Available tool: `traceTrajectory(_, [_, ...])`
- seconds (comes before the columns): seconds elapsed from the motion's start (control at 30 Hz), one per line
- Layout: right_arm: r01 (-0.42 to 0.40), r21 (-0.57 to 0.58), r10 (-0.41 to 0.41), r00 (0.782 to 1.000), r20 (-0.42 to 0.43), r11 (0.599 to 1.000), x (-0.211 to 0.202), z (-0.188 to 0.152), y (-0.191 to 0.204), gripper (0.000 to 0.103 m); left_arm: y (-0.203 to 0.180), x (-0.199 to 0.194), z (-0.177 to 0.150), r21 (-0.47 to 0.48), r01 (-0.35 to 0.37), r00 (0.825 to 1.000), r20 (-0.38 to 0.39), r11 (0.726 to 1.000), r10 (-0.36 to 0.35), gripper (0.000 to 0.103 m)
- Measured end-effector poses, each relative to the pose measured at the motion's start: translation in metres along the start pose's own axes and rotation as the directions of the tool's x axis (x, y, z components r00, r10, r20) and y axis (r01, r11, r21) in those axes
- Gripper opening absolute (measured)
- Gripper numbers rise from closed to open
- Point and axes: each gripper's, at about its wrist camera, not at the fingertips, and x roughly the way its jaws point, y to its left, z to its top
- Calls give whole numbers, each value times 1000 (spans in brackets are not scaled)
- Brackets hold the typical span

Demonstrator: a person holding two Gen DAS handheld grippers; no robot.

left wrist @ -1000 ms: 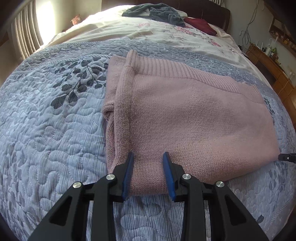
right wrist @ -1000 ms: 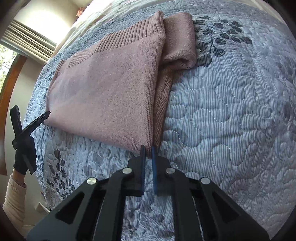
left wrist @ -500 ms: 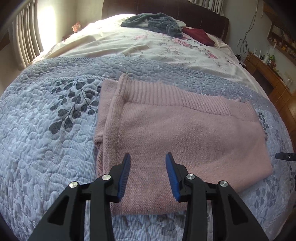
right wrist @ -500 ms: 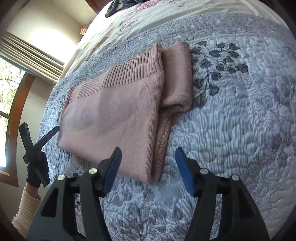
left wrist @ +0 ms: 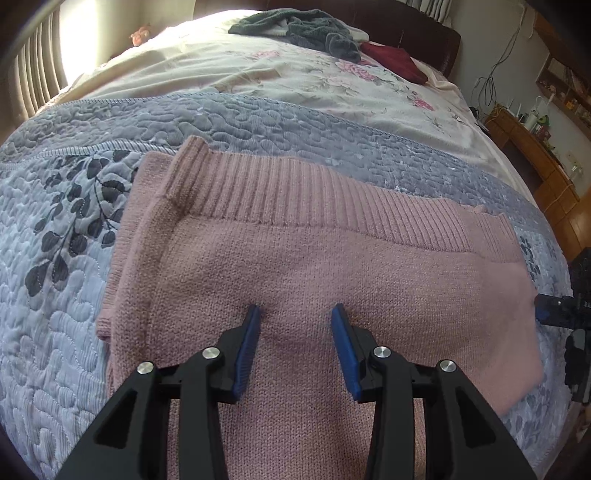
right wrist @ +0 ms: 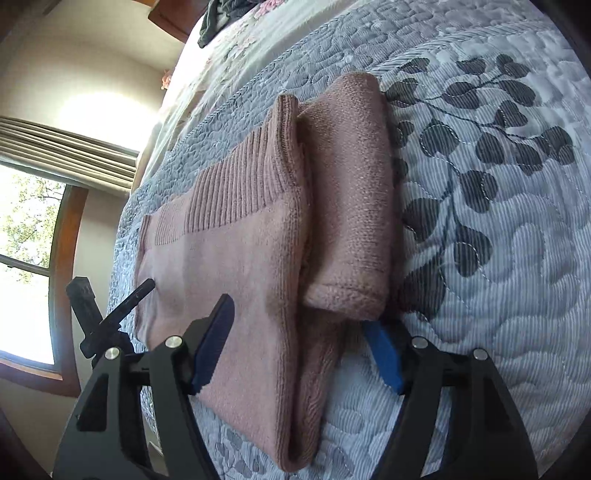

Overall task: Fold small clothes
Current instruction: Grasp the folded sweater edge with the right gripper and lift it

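A pink knit sweater (left wrist: 332, 251) lies folded flat on the quilted bedspread (left wrist: 66, 258), its ribbed hem toward the far side. My left gripper (left wrist: 295, 314) hangs open just over the sweater's near middle, nothing between its blue pads. In the right wrist view the sweater (right wrist: 229, 251) shows a folded sleeve (right wrist: 351, 203) lying along its right side. My right gripper (right wrist: 299, 317) is open wide and straddles the sweater's near edge and the sleeve's end, and the sleeve partly hides the tip of its right finger. The left gripper (right wrist: 107, 314) shows at the sweater's far end.
Beyond the quilt lies a floral sheet (left wrist: 295, 81) with a dark grey heap of clothes (left wrist: 295, 26) and a red garment (left wrist: 395, 59) near the headboard. Wooden furniture (left wrist: 535, 158) stands to the right of the bed. A window (right wrist: 22, 258) is on the other side.
My right gripper, shut at the sweater's corner a second ago, has opened wide and moved forward over the edge. My left gripper has advanced from the near edge over the sweater's middle.
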Motion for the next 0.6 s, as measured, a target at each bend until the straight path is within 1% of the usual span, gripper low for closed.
traceTrajectory(0.03, [-4, 2, 4, 1000, 7, 1000, 4, 3, 1, 59, 1, 1, 0, -6, 5, 1000, -2, 1000, -5, 41])
traceTrajectory(0.07, [-18, 15, 18, 1000, 10, 1000, 6, 5, 0, 54, 2, 2, 0, -9, 9, 1000, -3, 1000, -9, 41])
traceTrajectory(0.1, [-31, 35, 31, 999, 11, 999, 10, 8, -3, 45, 3, 2, 0, -9, 12, 1000, -4, 1000, -12, 41])
traceTrajectory(0.13, [-34, 52, 34, 999, 12, 998, 13, 10, -4, 38, 3, 3, 0, -5, 12, 1000, -5, 1000, -12, 41])
traceTrajectory(0.17, [-40, 62, 39, 999, 15, 997, 14, 10, -6, 32, 3, 4, 0, 0, 11, 1000, -6, 1000, -11, 41])
traceTrajectory(0.27, [-73, 75, 71, 997, 30, 994, 10, 5, -13, 27, 3, 5, -1, 8, 13, 1000, -6, 1000, -13, 41])
traceTrajectory(0.33, [-79, 88, 76, 996, 36, 993, 10, 4, -17, 26, 3, 6, -2, 7, 14, 1000, -6, 1000, -14, 42])
traceTrajectory(0.5, [-58, 82, 55, 998, 36, 995, 8, 1, -17, 26, 1, 9, -2, 19, -3, 1000, -4, 1000, 3, 42])
traceTrajectory(0.6, [-50, 86, 47, 998, 36, 995, 9, 2, -16, 26, 2, 10, -2, 19, -1, 1000, -3, 1000, 1, 42])
